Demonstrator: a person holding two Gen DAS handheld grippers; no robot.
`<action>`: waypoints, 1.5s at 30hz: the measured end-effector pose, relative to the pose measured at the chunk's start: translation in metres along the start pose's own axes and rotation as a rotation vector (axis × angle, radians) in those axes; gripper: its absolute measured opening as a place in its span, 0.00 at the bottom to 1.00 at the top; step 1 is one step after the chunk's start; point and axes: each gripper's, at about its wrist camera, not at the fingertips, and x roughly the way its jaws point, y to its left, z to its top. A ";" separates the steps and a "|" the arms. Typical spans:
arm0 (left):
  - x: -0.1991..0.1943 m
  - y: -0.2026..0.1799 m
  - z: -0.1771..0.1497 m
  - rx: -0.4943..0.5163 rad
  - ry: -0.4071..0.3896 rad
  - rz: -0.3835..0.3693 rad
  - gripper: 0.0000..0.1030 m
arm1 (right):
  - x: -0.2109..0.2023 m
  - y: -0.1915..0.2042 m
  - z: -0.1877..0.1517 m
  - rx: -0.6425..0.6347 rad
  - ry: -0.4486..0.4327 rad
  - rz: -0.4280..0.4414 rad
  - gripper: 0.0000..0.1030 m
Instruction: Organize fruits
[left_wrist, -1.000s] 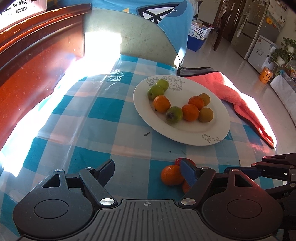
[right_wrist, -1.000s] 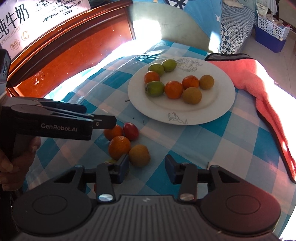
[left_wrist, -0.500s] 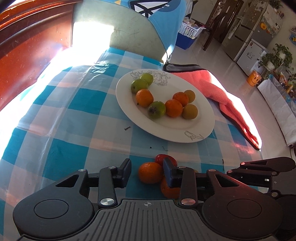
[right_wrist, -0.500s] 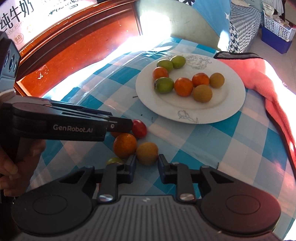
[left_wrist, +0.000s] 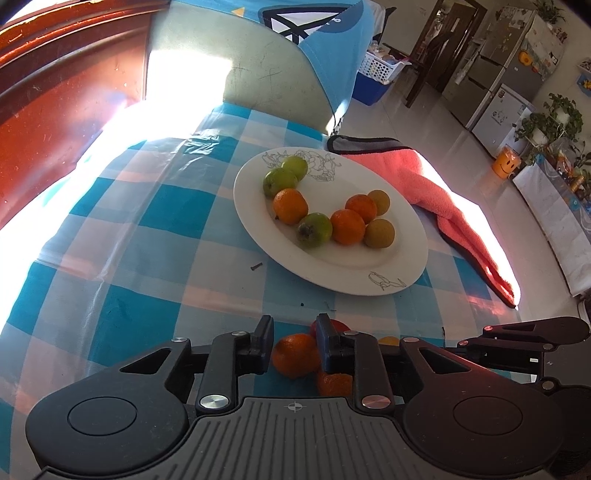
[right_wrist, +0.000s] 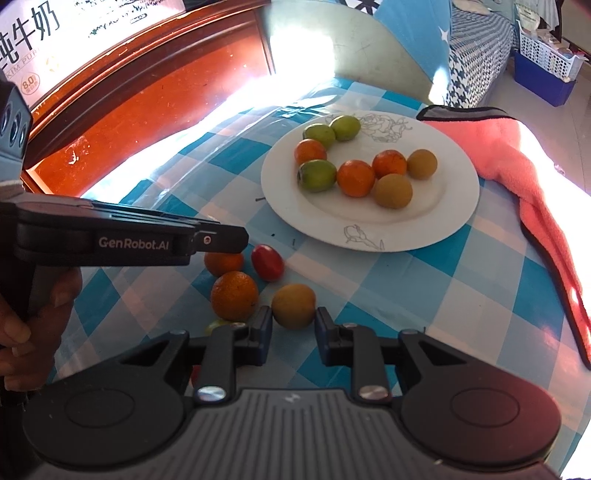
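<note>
A blue-and-white checked cloth (left_wrist: 122, 236) under clear plastic covers the worktop, with hard sun glare along its far left edge beside red-brown wooden furniture (left_wrist: 55, 96). A white oval plate (left_wrist: 402, 258) with line drawings on its rim sits at the far right of centre, holding three green fruits, three small oranges and two yellow-brown fruits, and a pink towel (left_wrist: 436, 192) lies just right of it. Beyond the worktop the left view shows a tiled floor, a white basket on a blue box, a refrigerator and potted plants. "GenRobot.AI" is printed on the side of the left gripper in the right view, and a white box at the far left shows Chinese characters and "8.0"; the rest of its print is cut off. The left gripper (left_wrist: 295, 345) has just been closing, and its pads now press a small orange (left_wrist: 293, 356) on the near cloth. The right gripper (right_wrist: 293, 326) is clamped on a yellow-brown fruit (right_wrist: 293, 304) beside it. A red tomato (right_wrist: 267, 263) and another orange (right_wrist: 233, 300) lie loose nearby. A greenish fruit is mostly hidden behind the right gripper's left finger, too little of it showing to name. A hand (right_wrist: 22, 325) on the left handle is partly cut off.
</note>
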 end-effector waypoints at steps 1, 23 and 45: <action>0.000 -0.001 0.000 0.005 0.001 0.002 0.23 | 0.000 0.000 0.000 0.002 0.000 -0.002 0.24; 0.005 -0.013 -0.009 0.108 0.008 0.079 0.22 | -0.008 -0.012 0.009 0.047 -0.028 -0.048 0.25; -0.015 -0.002 0.009 0.054 -0.055 0.044 0.15 | -0.024 -0.024 0.020 0.090 -0.094 -0.038 0.25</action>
